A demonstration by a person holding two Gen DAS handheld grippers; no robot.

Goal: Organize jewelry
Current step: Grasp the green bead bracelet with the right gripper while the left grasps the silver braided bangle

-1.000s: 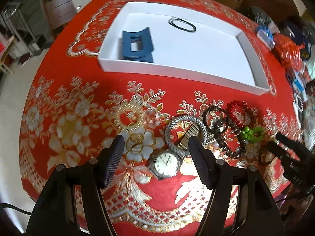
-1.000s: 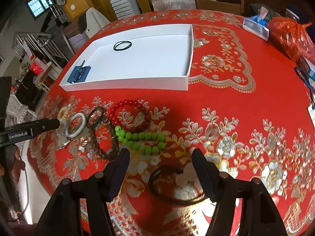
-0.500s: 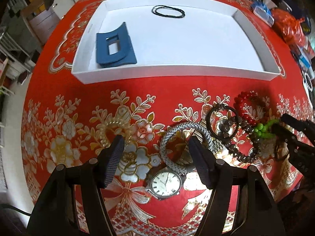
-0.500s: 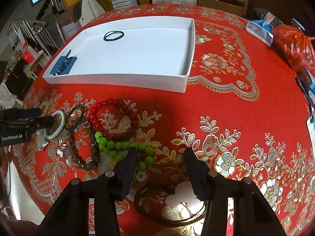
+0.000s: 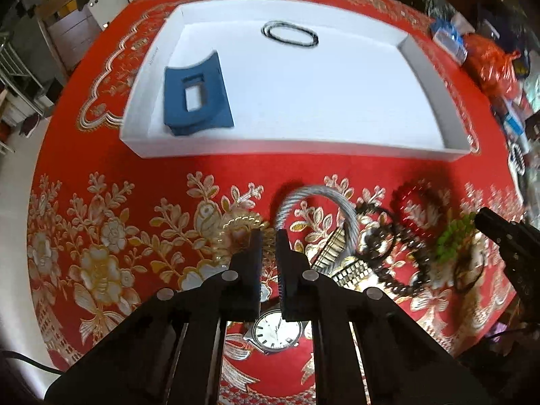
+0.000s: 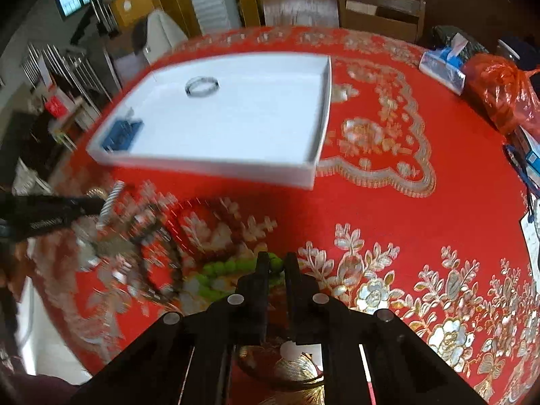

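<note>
The white tray (image 5: 435, 91) lies far, holding little. My left gripper (image 5: 269, 236) has just closed on the silver rope bangle (image 5: 317, 193); my right gripper (image 6: 277, 259) has just closed on the green bead bracelet (image 6: 219, 266). Both look ready to lift.

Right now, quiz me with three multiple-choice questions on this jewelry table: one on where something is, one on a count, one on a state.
1. Where is the blue hair clip? A. in the white tray B. on the tablecloth C. beside the watch
2. How many things lie in the tray? A. one B. two C. four
3. The silver twisted bangle is A. lying flat B. tipped up on edge C. in the tray
Answers: A, the clip sits at the tray's left end; B, only the clip and a black ring; B, it arches up with one side lifted.
</note>
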